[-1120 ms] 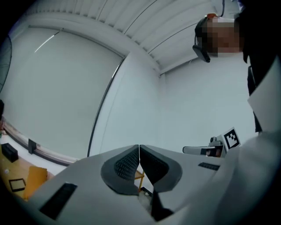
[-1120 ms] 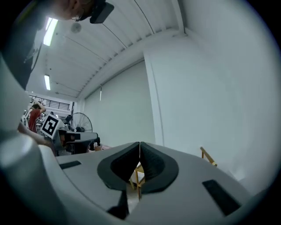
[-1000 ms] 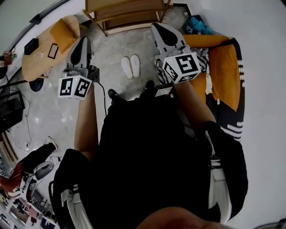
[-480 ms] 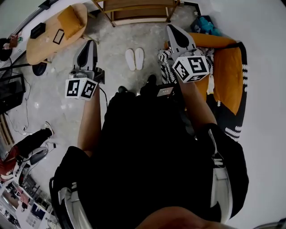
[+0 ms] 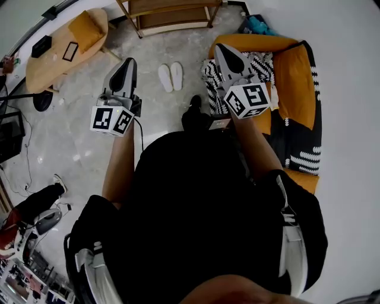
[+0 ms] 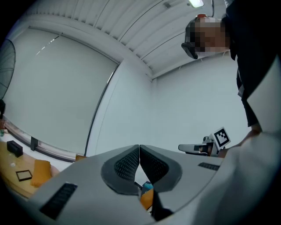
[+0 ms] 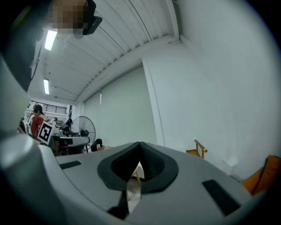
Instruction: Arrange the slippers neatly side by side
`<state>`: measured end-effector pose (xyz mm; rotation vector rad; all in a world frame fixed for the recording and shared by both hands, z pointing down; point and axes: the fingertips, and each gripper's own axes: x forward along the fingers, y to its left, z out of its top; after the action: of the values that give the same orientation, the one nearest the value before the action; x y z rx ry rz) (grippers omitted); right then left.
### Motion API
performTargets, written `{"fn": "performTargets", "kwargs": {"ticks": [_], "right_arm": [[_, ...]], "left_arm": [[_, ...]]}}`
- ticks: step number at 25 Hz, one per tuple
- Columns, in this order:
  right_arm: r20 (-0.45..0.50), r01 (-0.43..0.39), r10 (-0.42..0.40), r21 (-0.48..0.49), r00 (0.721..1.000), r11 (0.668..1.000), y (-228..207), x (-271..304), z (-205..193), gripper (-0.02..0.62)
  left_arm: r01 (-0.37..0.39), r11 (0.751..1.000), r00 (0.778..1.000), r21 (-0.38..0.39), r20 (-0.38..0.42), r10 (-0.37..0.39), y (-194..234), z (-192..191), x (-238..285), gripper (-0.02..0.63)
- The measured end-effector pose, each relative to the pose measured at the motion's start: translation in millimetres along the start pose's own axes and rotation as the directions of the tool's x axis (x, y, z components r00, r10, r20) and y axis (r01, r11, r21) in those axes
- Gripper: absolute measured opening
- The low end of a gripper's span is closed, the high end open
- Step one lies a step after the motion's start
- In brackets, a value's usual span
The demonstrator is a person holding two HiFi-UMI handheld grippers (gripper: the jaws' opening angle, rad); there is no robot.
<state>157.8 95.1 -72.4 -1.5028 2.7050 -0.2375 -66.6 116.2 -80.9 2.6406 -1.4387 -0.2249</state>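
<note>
- Left gripper [image 5: 129,62]: held level at the person's left, well above the floor [image 5: 148,113]. Jaws clenched tip to tip, nothing between them.
- Right gripper [image 5: 221,48]: held level at the person's right, over the edge of the orange sofa [image 5: 300,77]. Jaws likewise pressed together, and empty.
- Slippers [image 5: 170,77]: a white pair on the floor ahead, between the two grippers and below them, touching neither. They lie close and parallel, with long axes running away from the person. The left gripper looks slightly nearer. The pair already appears neatly set; any nudge would need a gripper lowered.
- Wooden rack [image 5: 172,15]: just beyond the slippers.
</note>
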Motion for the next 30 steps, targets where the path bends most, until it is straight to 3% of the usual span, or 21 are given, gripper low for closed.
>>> {"fn": "performTargets", "kwargs": {"ticks": [8, 15, 23, 30], "right_arm": [[-0.047, -0.049, 0.050, 0.037, 0.998, 0.998, 98, -60, -47, 0.032], [-0.087, -0.076, 0.078, 0.027, 0.993, 0.997, 145, -101, -61, 0.032], [-0.037, -0.095, 0.095, 0.000, 0.995, 0.995, 128, -147, -43, 0.032], [-0.006, -0.095, 0.096, 0.073, 0.995, 0.993, 92, -202, -38, 0.032]], "left_arm": [[-0.003, 1.000, 0.999, -0.019, -0.038, 0.002, -22, -22, -110, 0.018], [-0.015, 0.997, 0.999, -0.074, -0.053, 0.011, -36, -39, -179, 0.018], [-0.033, 0.999, 0.999, -0.022, -0.015, 0.033, -83, -23, -174, 0.018], [-0.062, 0.998, 0.996, -0.025, -0.068, 0.060, -139, -45, -164, 0.018]]}}
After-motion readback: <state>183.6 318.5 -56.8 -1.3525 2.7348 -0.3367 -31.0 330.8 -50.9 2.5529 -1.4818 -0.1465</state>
